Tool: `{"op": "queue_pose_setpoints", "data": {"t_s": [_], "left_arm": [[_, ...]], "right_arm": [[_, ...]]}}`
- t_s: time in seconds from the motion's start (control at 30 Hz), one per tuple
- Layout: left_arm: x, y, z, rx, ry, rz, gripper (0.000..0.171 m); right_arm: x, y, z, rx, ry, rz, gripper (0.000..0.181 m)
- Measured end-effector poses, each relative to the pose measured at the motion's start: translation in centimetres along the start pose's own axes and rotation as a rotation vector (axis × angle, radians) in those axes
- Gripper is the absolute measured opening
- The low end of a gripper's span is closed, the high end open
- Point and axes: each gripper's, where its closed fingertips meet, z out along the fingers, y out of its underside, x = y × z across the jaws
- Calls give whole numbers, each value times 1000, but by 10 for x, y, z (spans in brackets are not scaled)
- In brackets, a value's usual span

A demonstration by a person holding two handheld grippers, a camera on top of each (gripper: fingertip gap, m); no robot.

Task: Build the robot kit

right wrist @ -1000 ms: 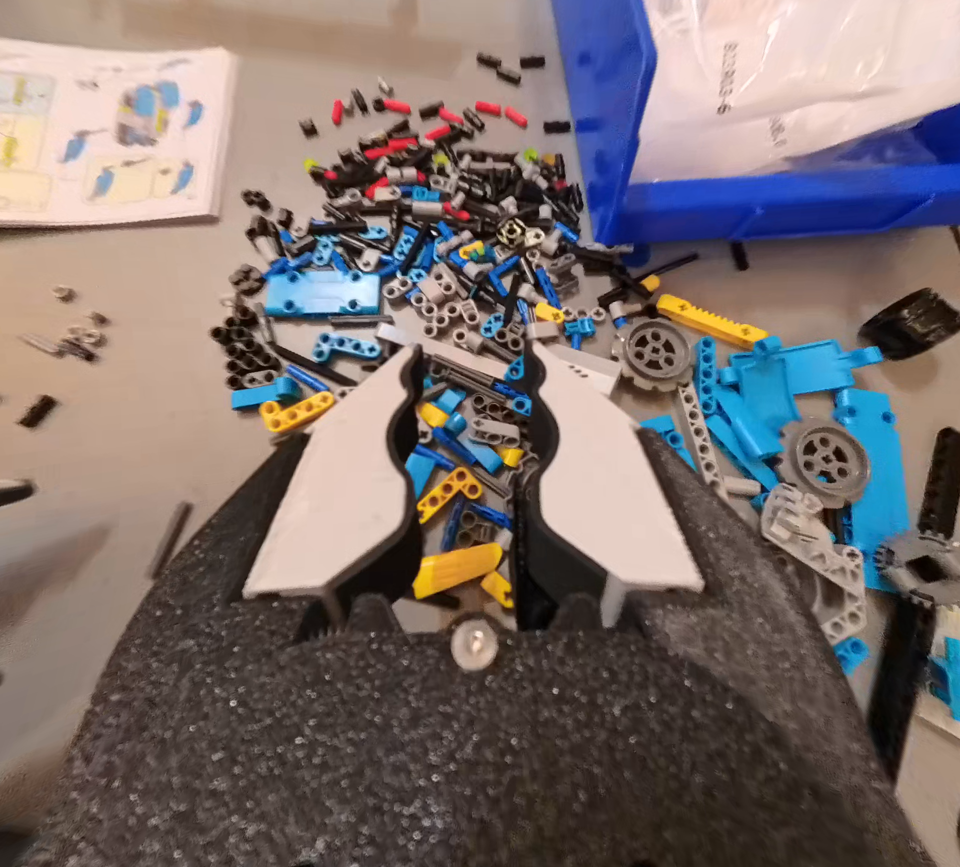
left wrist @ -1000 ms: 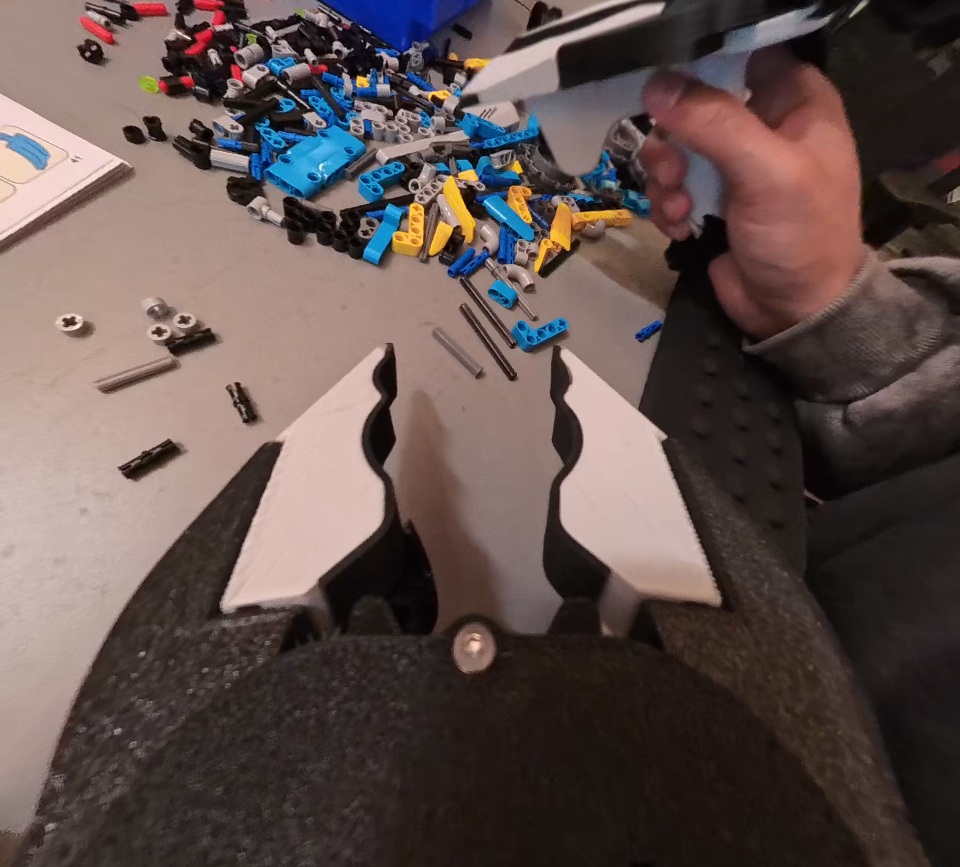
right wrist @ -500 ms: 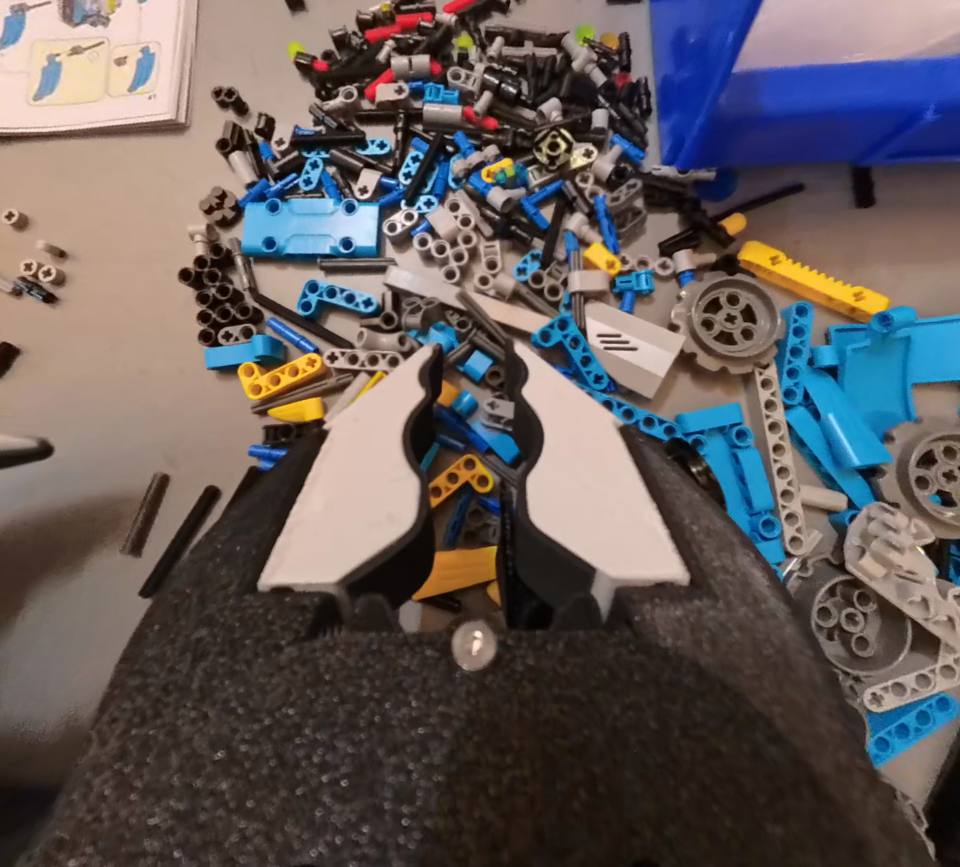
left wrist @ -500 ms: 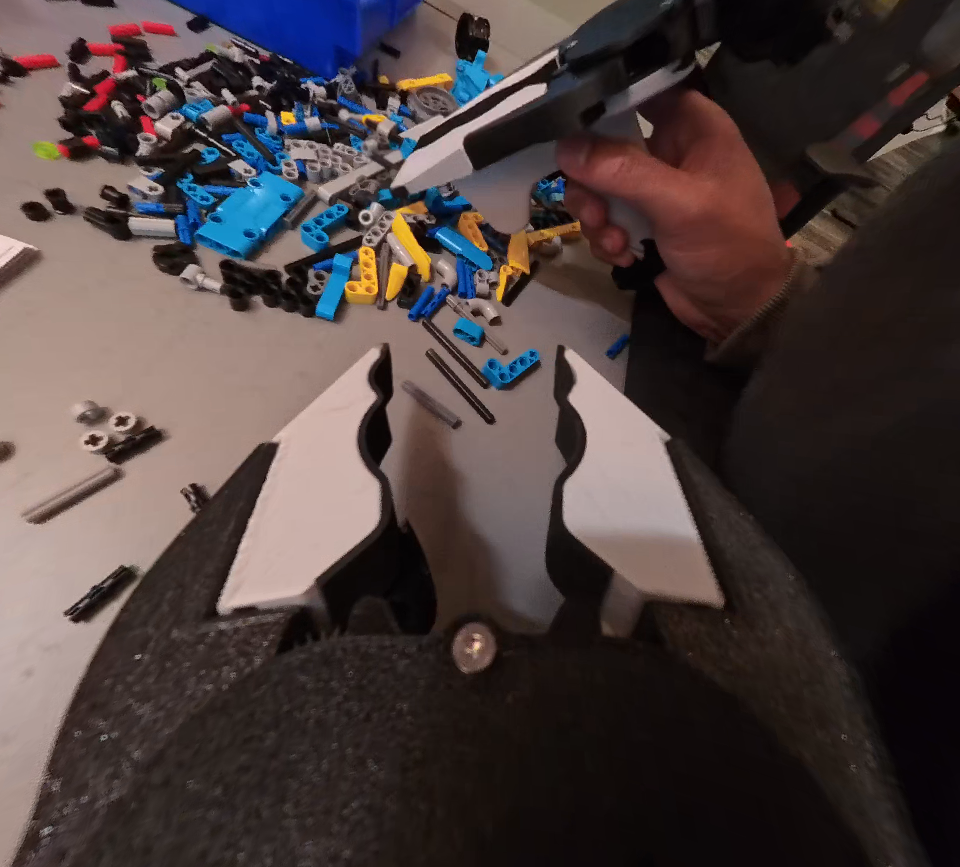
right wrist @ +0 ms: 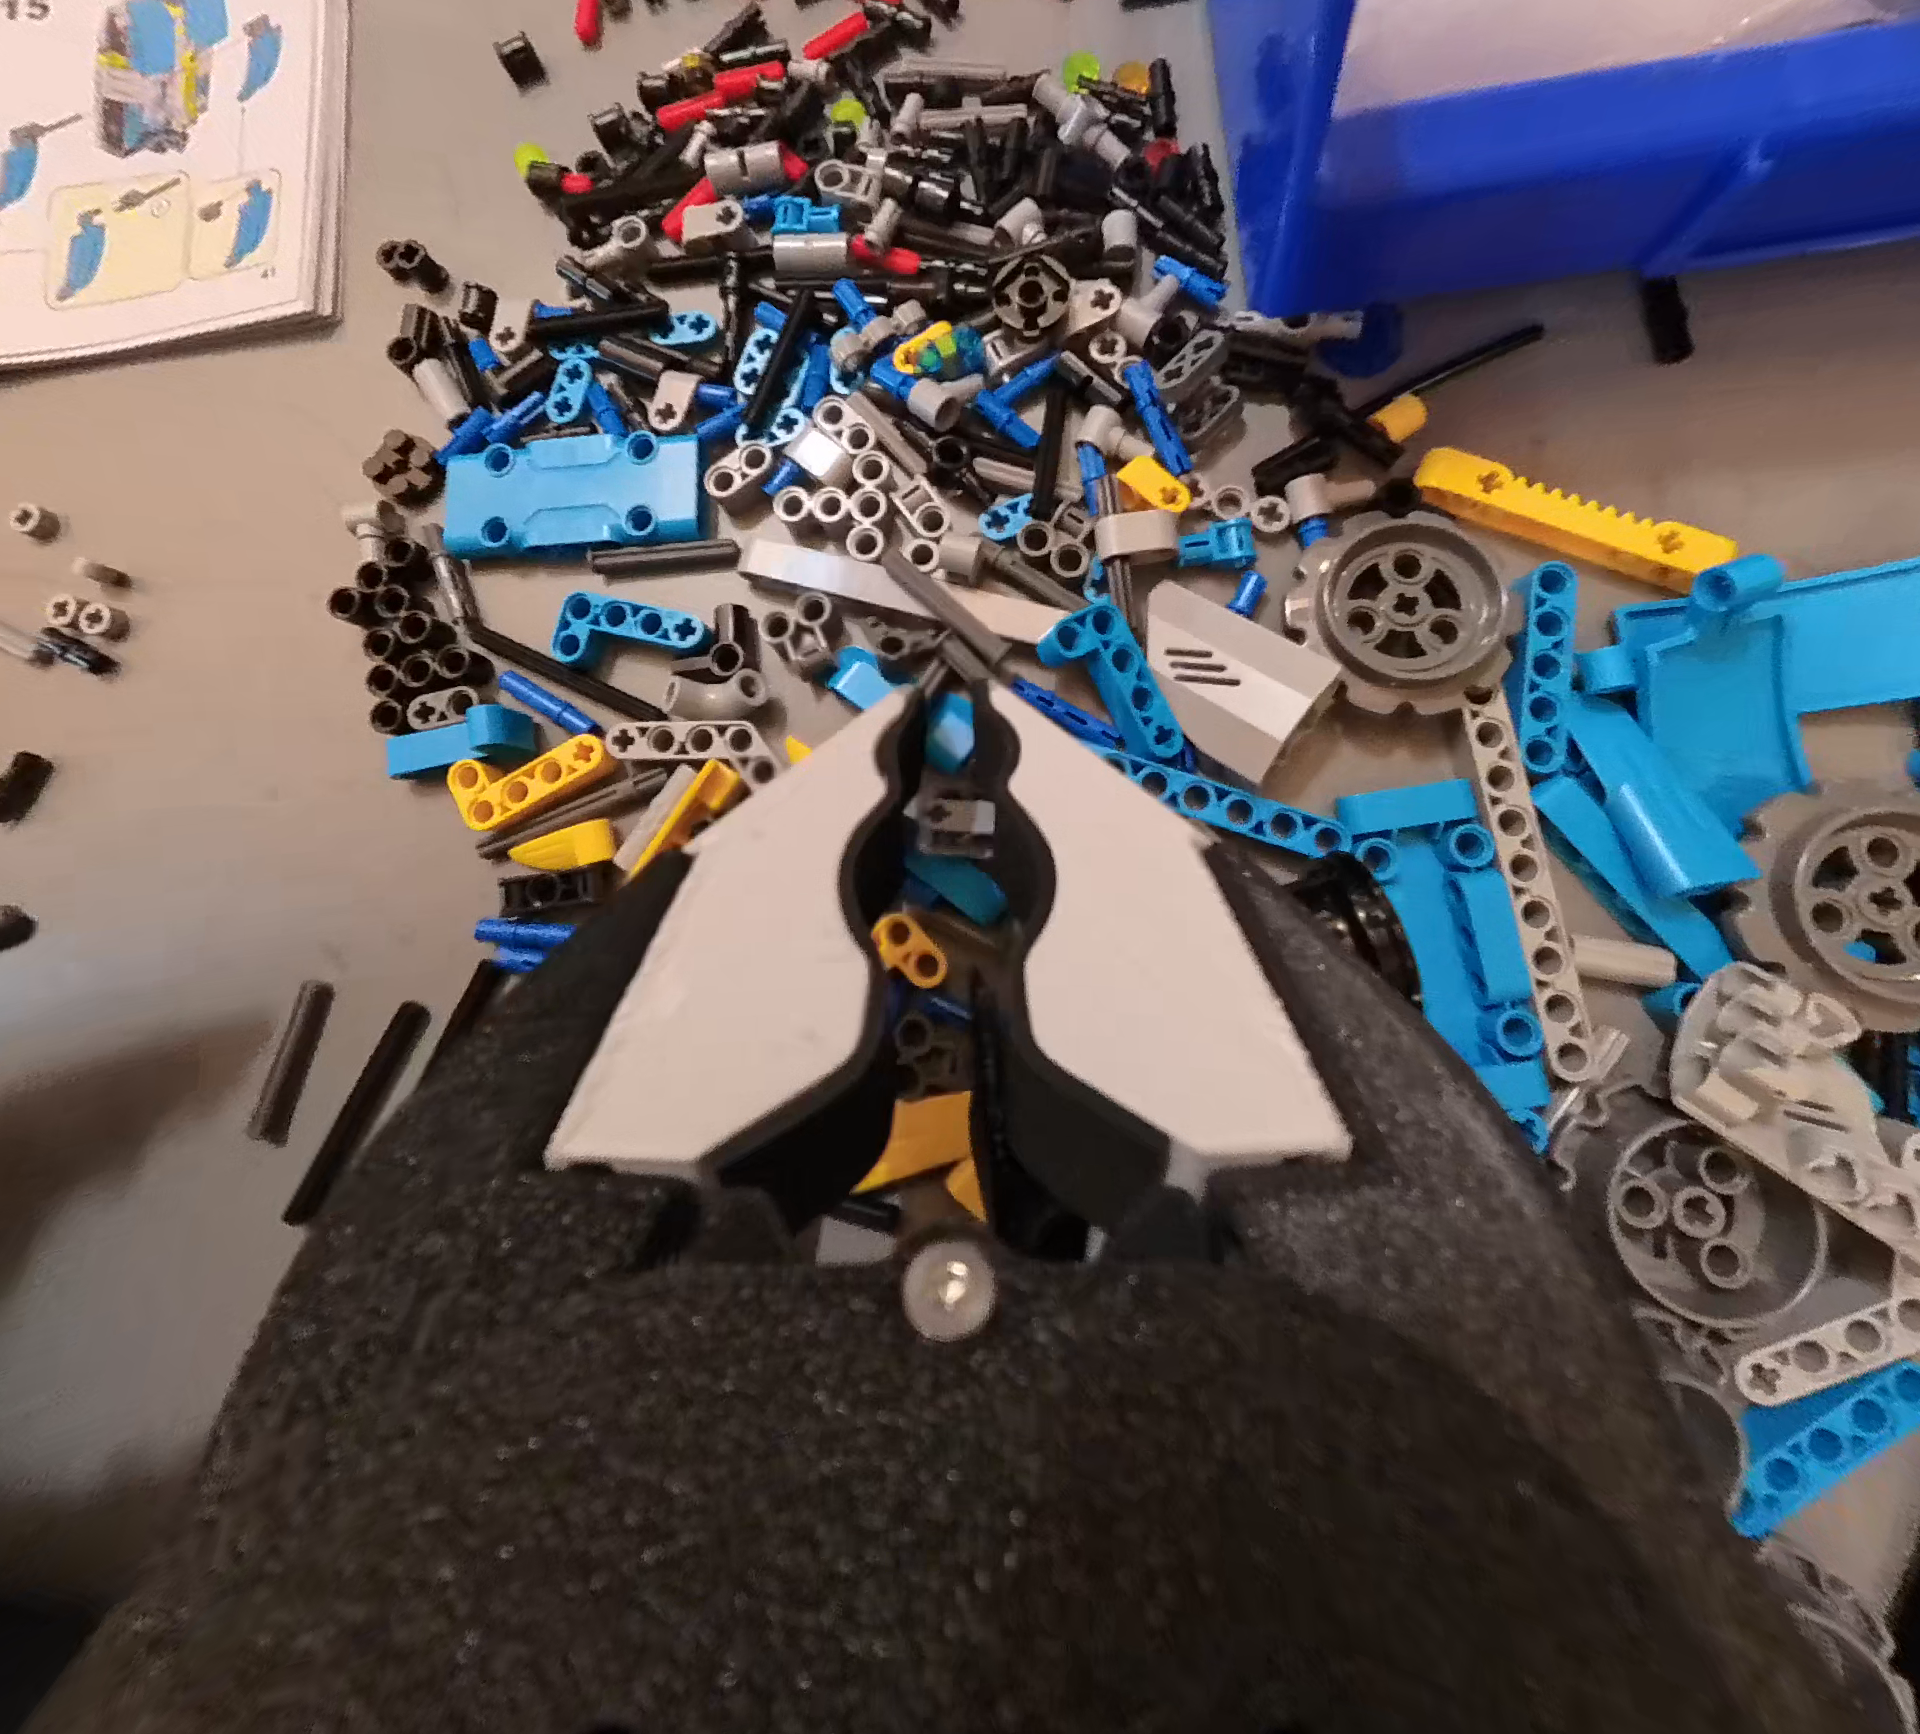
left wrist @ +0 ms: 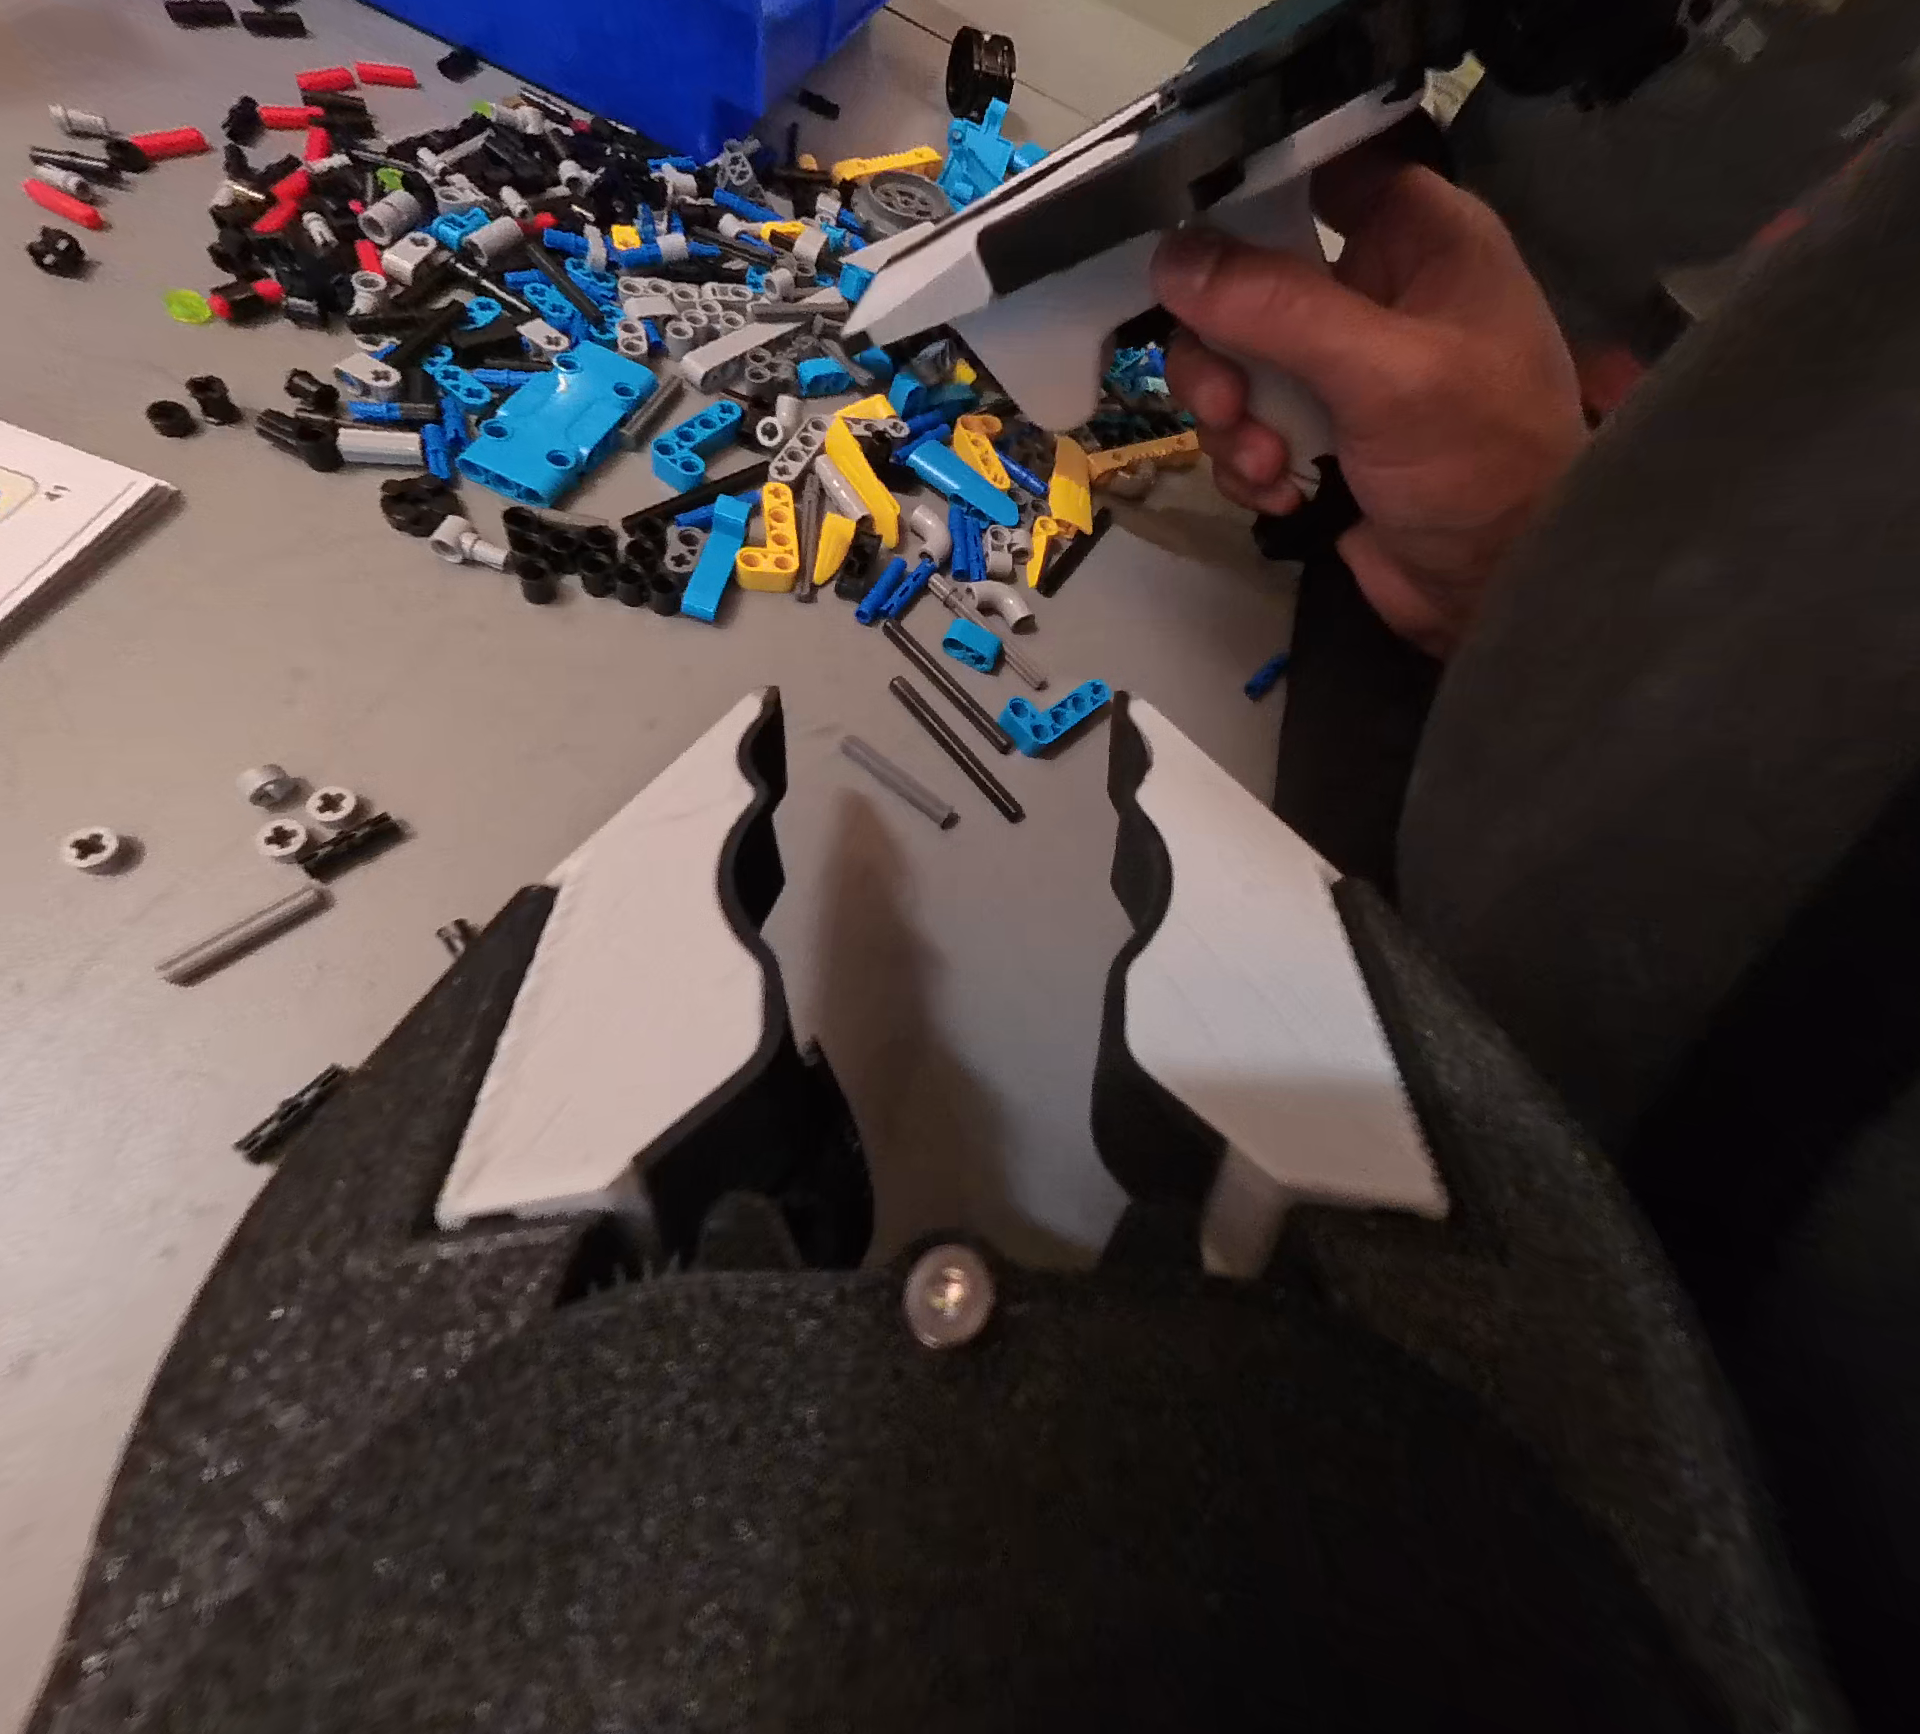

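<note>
A pile of small plastic building pieces (right wrist: 883,396) in blue, black, grey, yellow and red lies on the grey table (left wrist: 416,666). My right gripper (right wrist: 949,708) is down in the near edge of the pile. Its jaws are closed on a small light-blue piece (right wrist: 948,734). It also shows in the left wrist view (left wrist: 868,302), held by a hand (left wrist: 1403,396), tip in the pile. My left gripper (left wrist: 945,708) is open and empty above bare table. A short grey axle (left wrist: 899,782), two black axles (left wrist: 956,754) and a blue L-shaped beam (left wrist: 1055,718) lie just beyond its fingertips.
A blue bin (right wrist: 1538,157) holding a plastic bag stands behind the pile. An instruction booklet (right wrist: 156,115) lies at the left. Grey wheels (right wrist: 1408,609) and large blue panels (right wrist: 1766,676) lie to the right. Small grey bushes (left wrist: 301,811) and a grey axle (left wrist: 244,934) lie left of my left gripper. The grippers' ends are close to 15 centimetres from one another. My right tips are about 15 centimetres from the short grey axle (left wrist: 899,782), my left tips only 5 centimetres. My right wrist view (right wrist: 292,1066) looks at it from another angle.
My right gripper has moved forward and down into the pile and its jaws have closed from well apart to pinching a small light-blue piece. My left gripper stays open and has shifted slightly.
</note>
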Motion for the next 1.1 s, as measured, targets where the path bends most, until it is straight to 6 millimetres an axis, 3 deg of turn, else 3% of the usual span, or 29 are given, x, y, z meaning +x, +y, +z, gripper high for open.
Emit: {"op": "queue_pose_setpoints", "data": {"t_s": [0.23, 0.33, 0.6, 0.83, 1.1], "left_arm": [[-1, 2, 0, -9, 12, -31, 62], [-2, 3, 1, -13, 12, -35, 62], [-3, 5, 3, -23, 22, -64, 62], [-6, 5, 3, -25, 25, -88, 62], [-7, 6, 4, -31, 27, -99, 62]], "right_arm": [[-1, -6, -5, 40, 10, -19, 11], [-5, -6, -4, 40, -24, -11, 23], [-13, -6, -3, 37, -56, -31, 25], [11, -24, -20, 162, 51, 18, 28], [4, -21, -16, 141, 4, 15, 28]]}}
